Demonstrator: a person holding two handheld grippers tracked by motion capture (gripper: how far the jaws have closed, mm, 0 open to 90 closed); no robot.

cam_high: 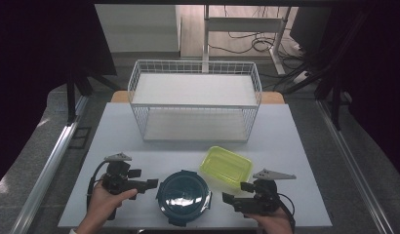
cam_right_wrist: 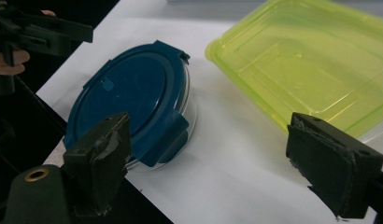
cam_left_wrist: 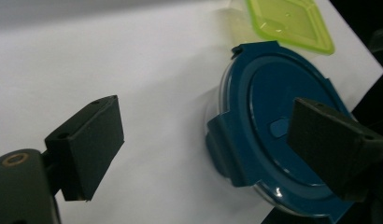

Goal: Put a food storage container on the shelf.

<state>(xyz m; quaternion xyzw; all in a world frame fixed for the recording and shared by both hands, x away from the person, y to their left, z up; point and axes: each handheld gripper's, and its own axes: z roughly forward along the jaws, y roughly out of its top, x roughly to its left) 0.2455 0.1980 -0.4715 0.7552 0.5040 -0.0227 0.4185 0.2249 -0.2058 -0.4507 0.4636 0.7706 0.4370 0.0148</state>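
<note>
The round blue-lidded container (cam_high: pixel 183 196) sits at the table's (cam_high: pixel 125 131) near edge between the left gripper (cam_high: pixel 145 179) and right gripper (cam_high: pixel 235 192) (both jaws apart, empty), the green container (cam_high: pixel 226 166) just beyond.

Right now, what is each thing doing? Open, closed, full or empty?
Round blue container: lid on, clips down.
Green box: lid on, nothing seen inside.
Wire basket: upright, both shelves bare.
Left gripper: open, holding nothing.
Right gripper: open, holding nothing.
</note>
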